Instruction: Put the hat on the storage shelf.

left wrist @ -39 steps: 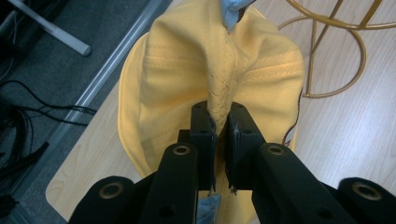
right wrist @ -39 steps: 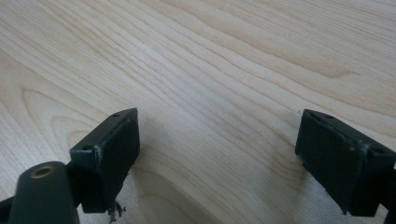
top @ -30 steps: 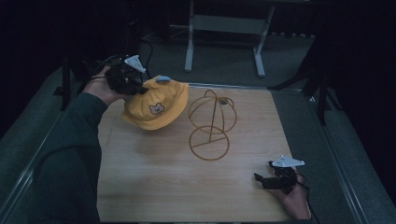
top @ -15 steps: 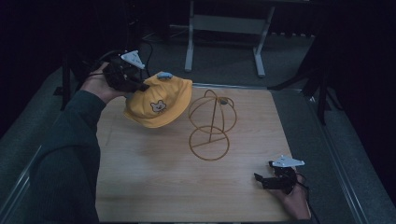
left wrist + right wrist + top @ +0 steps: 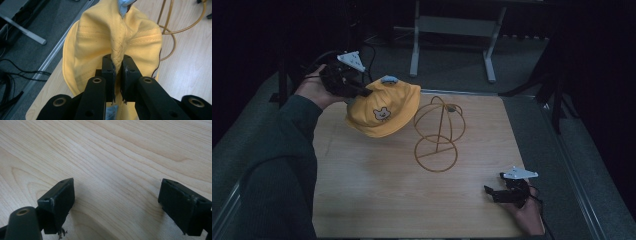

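A yellow cap (image 5: 384, 110) with a small bear face and a blue button on top hangs in the air over the table's far left corner. My left gripper (image 5: 362, 92) is shut on a pinched fold of the cap (image 5: 117, 60), and its jaws squeeze the fabric tight. Just right of the cap stands a gold wire hat stand (image 5: 438, 132), a round loop frame on a ring base; part of the stand (image 5: 170, 30) curves behind the cap. My right gripper (image 5: 492, 194) rests low at the table's near right, open, with bare wood between its fingers (image 5: 60, 200).
The wooden table (image 5: 377, 200) has a metal rim, with grey floor around it. A white desk frame (image 5: 452, 30) stands beyond the far edge. Cables (image 5: 22, 75) lie on the floor left of the table.
My left gripper has carried the cap up and to the right, closer to the wire stand. The right gripper has stayed where it was.
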